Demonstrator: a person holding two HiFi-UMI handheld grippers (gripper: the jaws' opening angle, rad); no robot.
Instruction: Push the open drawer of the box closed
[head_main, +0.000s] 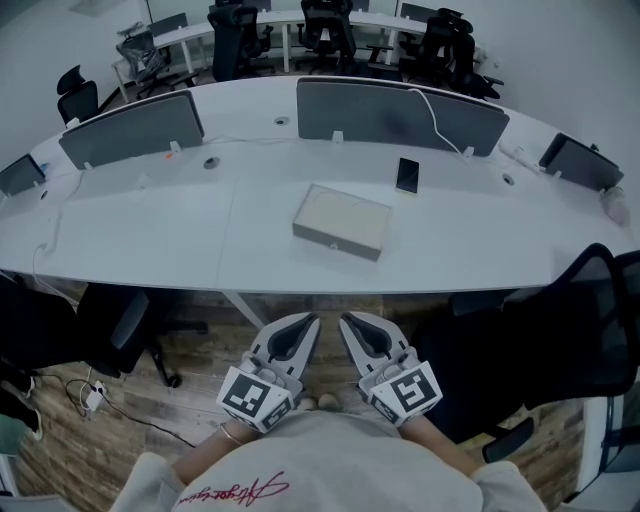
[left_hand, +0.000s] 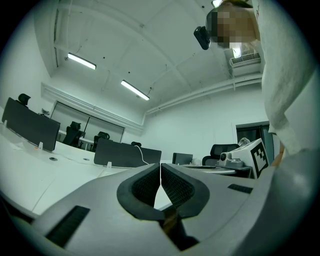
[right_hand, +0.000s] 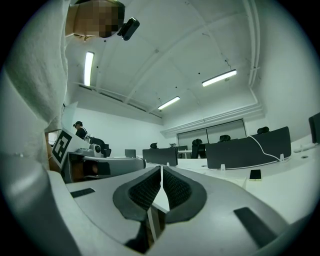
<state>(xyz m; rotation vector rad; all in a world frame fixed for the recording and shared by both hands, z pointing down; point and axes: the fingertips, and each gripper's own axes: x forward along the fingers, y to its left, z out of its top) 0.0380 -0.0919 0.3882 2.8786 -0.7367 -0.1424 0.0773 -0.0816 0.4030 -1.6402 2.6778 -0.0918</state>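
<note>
A flat grey box (head_main: 341, 221) lies on the white curved desk (head_main: 200, 225), its front face with a small knob turned toward me. How far the drawer stands out I cannot tell from here. Both grippers hang close to my body, well short of the desk's front edge and apart from the box. My left gripper (head_main: 310, 322) (left_hand: 160, 172) is shut, pads together with nothing between them. Beside it, my right gripper (head_main: 346, 321) (right_hand: 161, 175) is also shut and empty. Each gripper view shows the other gripper alongside, and the box is hidden in both.
A black phone (head_main: 407, 175) lies behind the box to the right. Grey divider screens (head_main: 395, 112) line the desk's far side, with a white cable over one. Black office chairs (head_main: 590, 320) stand at my right and at lower left (head_main: 110, 330). Cables lie on the wooden floor.
</note>
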